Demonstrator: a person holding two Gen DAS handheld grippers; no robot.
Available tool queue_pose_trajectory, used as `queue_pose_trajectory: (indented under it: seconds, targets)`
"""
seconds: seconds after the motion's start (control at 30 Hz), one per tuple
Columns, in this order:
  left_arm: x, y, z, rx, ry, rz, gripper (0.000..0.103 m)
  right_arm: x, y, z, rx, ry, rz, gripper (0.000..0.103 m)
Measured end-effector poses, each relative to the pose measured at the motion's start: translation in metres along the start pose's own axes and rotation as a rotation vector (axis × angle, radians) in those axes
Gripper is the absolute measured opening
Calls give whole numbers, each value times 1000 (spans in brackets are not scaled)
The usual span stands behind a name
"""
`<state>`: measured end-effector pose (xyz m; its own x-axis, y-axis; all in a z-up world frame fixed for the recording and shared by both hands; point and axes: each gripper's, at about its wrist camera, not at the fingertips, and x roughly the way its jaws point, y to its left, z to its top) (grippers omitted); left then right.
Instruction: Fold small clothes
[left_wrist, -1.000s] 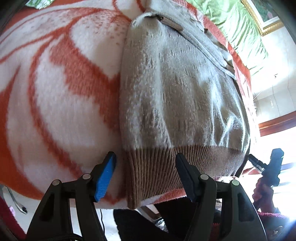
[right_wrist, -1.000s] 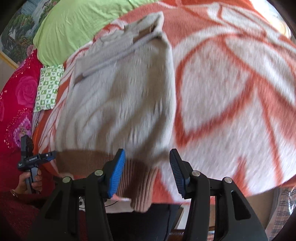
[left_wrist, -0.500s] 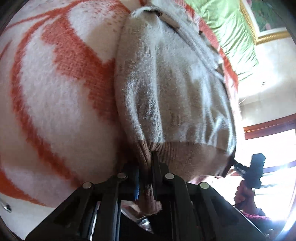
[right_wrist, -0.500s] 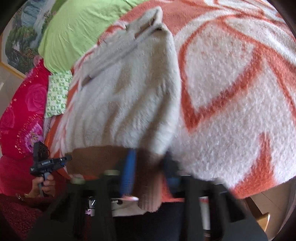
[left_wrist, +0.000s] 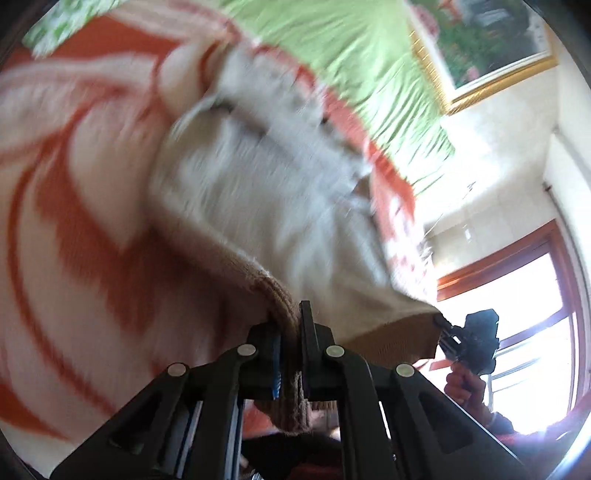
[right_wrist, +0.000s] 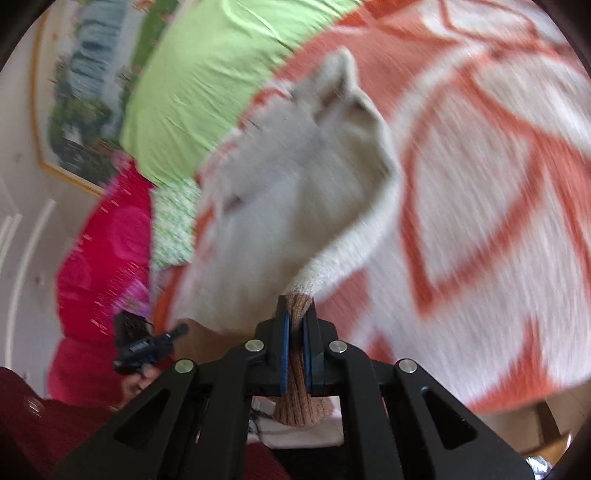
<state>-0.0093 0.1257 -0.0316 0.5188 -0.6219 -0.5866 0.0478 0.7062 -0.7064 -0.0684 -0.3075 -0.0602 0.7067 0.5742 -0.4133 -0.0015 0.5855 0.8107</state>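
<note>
A small grey knit sweater (left_wrist: 266, 199) with a brown ribbed hem lies on an orange-and-white blanket (left_wrist: 74, 221). My left gripper (left_wrist: 290, 325) is shut on the hem's left corner and holds it lifted off the blanket. My right gripper (right_wrist: 297, 314) is shut on the hem's right corner (right_wrist: 299, 387), also lifted; the sweater (right_wrist: 295, 192) stretches away from it towards its far end on the blanket (right_wrist: 498, 203). The right gripper also shows in the left wrist view (left_wrist: 437, 321). Both views are blurred.
A green pillow (right_wrist: 221, 74) and a pink flowered cushion (right_wrist: 110, 258) lie past the sweater's far end. A framed picture (left_wrist: 480, 40) hangs on the wall. A window (left_wrist: 517, 332) is at the right in the left wrist view. The blanket's near edge is just below the grippers.
Both grippers closed on the brown hem corners, then lifted the hem up off the blanket and away from the near edge. The sweater's lower half now hangs raised between them.
</note>
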Motion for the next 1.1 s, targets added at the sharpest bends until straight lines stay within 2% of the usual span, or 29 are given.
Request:
queue_pose_trajectory:
  seconds: [0.1,0.23,0.4,0.53,0.7,0.83,0.97,1.1]
  targets:
    - [-2,-13,42,6,-69,-36,5,6,12,36,-30,-56,42,7]
    - [9,-25,106,24,-147,-55,5,31,20,101,-49,-139,82,7]
    - [43,-31,185,40,-206,-20,5,71,14,171,-43,-192,62,7]
    - [80,-20,234,10,-214,15,5,106,-5,217,-21,-182,21,7]
    - [131,-1,278,-16,-184,72,5,148,-26,261,0,-159,-16,7]
    - [157,20,297,-61,-181,109,5,182,-51,287,20,-121,-75,7]
    - [175,43,311,-119,-186,127,5,204,-75,300,49,-98,-117,7]
    - [203,61,322,-140,-157,201,6,223,-93,306,66,-78,-178,7]
